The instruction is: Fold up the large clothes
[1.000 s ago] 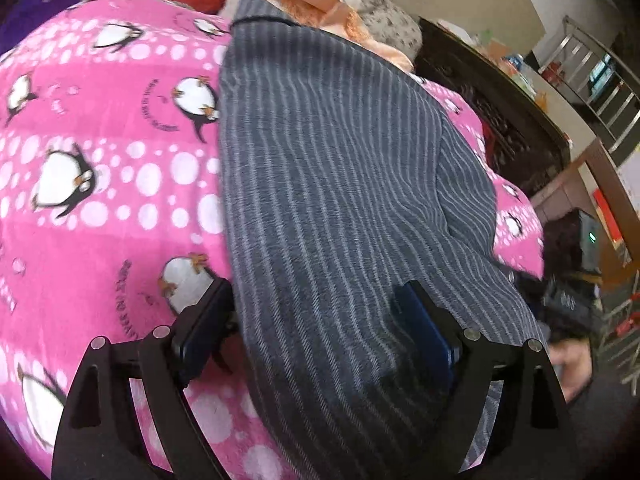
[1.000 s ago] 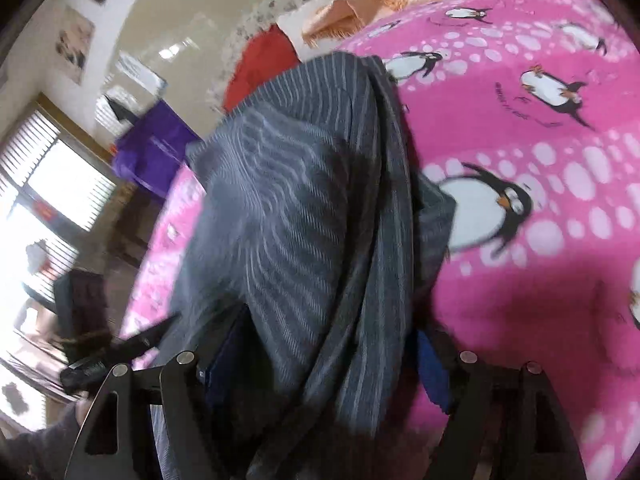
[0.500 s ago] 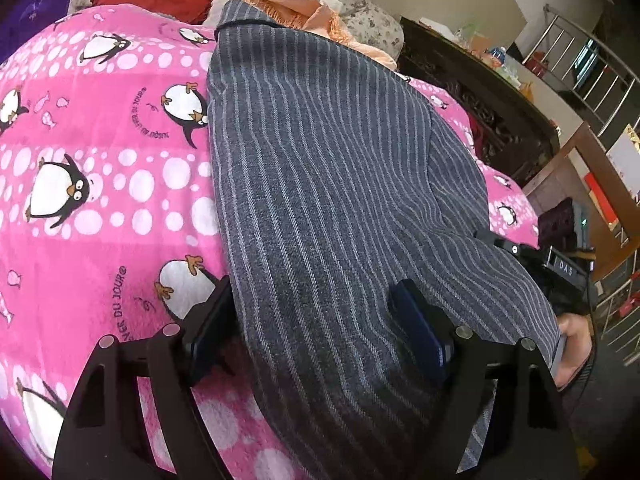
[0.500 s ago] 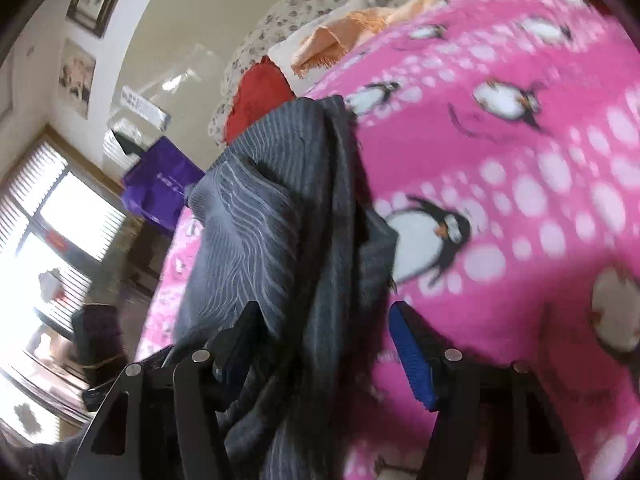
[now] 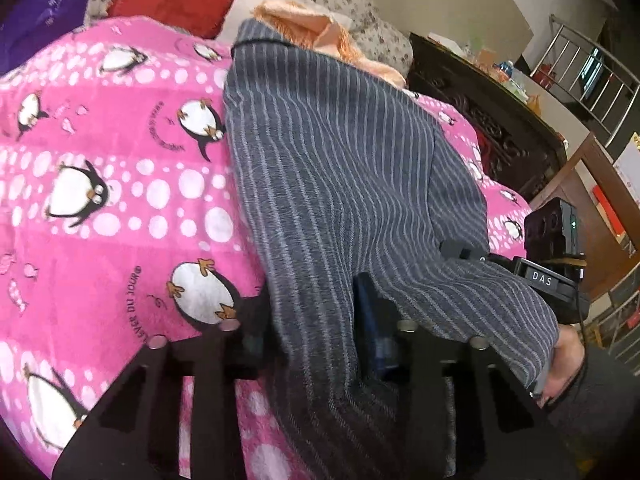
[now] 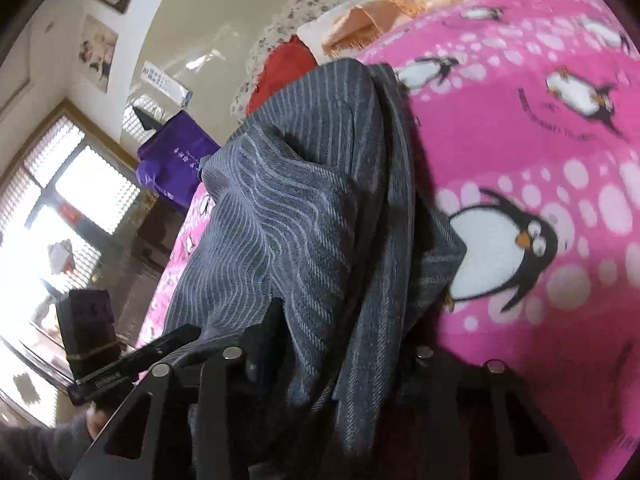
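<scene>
- Since the earlier frames both tools have narrowed their fingers onto the cloth; half a second back each one stood wide with the fabric loose between its pads.
- Left tool [image 5: 316, 320] pinches a fold of the grey striped garment [image 5: 344, 168] between its two fingers, at 6 o'clock in its own view.
- Right tool [image 6: 332, 356] is likewise clamped on a bunched edge of the grey striped garment [image 6: 304, 216], which drapes down over its fingers.
- That garment lies lengthwise on the pink penguin blanket [image 5: 120, 184] covering the bed, its far end toward 12 o'clock by the orange cloth [image 5: 308, 16] and red pillow [image 5: 180, 0].
- Left view alone shows the right tool's body marked DAS [image 5: 548, 280] at 3 o'clock, plus a dark carved cabinet [image 5: 480, 108].
- Right view alone shows a bright window [image 6: 52, 208] at 9 o'clock and a purple bag [image 6: 176, 156].
</scene>
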### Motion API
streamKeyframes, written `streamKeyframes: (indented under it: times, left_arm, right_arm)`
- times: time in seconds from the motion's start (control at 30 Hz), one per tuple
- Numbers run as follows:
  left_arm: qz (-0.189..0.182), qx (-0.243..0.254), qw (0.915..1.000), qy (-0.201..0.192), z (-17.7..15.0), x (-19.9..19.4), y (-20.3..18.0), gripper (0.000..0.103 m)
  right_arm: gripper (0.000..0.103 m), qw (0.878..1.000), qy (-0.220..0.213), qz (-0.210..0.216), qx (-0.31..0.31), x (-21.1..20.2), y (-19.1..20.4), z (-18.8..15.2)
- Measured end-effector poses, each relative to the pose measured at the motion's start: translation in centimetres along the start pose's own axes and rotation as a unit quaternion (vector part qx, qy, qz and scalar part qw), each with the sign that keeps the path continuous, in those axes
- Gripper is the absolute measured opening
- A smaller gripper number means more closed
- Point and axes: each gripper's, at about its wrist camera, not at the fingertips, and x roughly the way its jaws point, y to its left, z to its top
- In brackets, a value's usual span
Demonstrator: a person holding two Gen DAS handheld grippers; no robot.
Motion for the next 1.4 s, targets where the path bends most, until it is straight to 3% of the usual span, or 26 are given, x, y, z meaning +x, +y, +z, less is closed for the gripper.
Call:
streamKeyframes:
  times: [0.27, 0.47, 0.63, 0.7, 0.87, 0.93, 1.03, 1.13, 1.2, 1.23, 1.3, 1.37, 1.4]
  left_arm:
    - [-0.007, 0.003, 0.9999, -0.011, -0.2, -3.7, 1.3, 0.025]
    - [0.010, -0.022, 0.9996, -0.012, -1.5, -8.4, 6.7, 0.025]
    - [0.007, -0.034, 0.9994, 0.008, -2.6, -8.2, 8.6, 0.030]
    - [0.014, -0.022, 0.9996, 0.011, -2.7, -8.0, 8.0, 0.036]
    - [0.035, -0.011, 0.9993, 0.007, -2.9, -9.9, 7.1, 0.037]
    - [0.047, -0.001, 0.9988, -0.014, -3.6, -11.7, 6.9, 0.037]
    - [0.044, 0.007, 0.9979, -0.048, -4.8, -14.4, 5.9, 0.037]
    - [0.026, 0.014, 0.9978, -0.060, -6.1, -15.7, 4.4, 0.037]
    - [0.021, 0.025, 0.9978, -0.057, -6.8, -15.7, 3.5, 0.037]
    - [0.017, 0.028, 0.9980, -0.053, -6.7, -15.5, 3.0, 0.037]
    - [0.005, 0.027, 0.9992, -0.028, -7.2, -14.4, 2.7, 0.037]
    - [0.000, 0.022, 0.9994, 0.026, -8.3, -11.7, 2.9, 0.036]
    - [0.002, 0.026, 0.9994, 0.021, -8.7, -11.3, 2.9, 0.036]
  right_arm:
    - [0.034, 0.993, 0.029, 0.068, 0.091, 1.7, 1.4, -1.9]
    - [0.034, 0.989, 0.060, 0.100, 0.087, 4.8, 5.8, -4.4]
    - [0.033, 0.995, 0.052, 0.063, 0.061, 5.7, 7.9, -5.0]
    - [0.035, 0.995, 0.047, 0.053, 0.066, 5.0, 7.4, -4.9]
    - [0.041, 0.996, 0.029, 0.000, 0.085, 0.8, 7.6, -5.3]
    - [0.041, 0.998, 0.004, -0.044, 0.045, -1.5, 10.0, -5.2]
    - [0.041, 0.997, -0.022, -0.061, -0.041, -3.6, 14.4, -5.1]
    - [0.033, 0.983, -0.014, -0.071, -0.170, -3.2, 20.9, -6.6]
    - [0.021, 0.974, 0.005, -0.066, -0.215, -2.0, 23.1, -7.6]
    - [0.019, 0.967, 0.021, -0.084, -0.239, -1.0, 23.8, -8.3]
    - [0.010, 0.955, 0.068, -0.136, -0.254, 0.7, 22.9, -9.8]
    - [0.006, 0.943, 0.112, -0.200, -0.243, 2.5, 19.8, -11.1]
    - [0.006, 0.944, 0.108, -0.199, -0.240, 2.6, 18.7, -11.7]
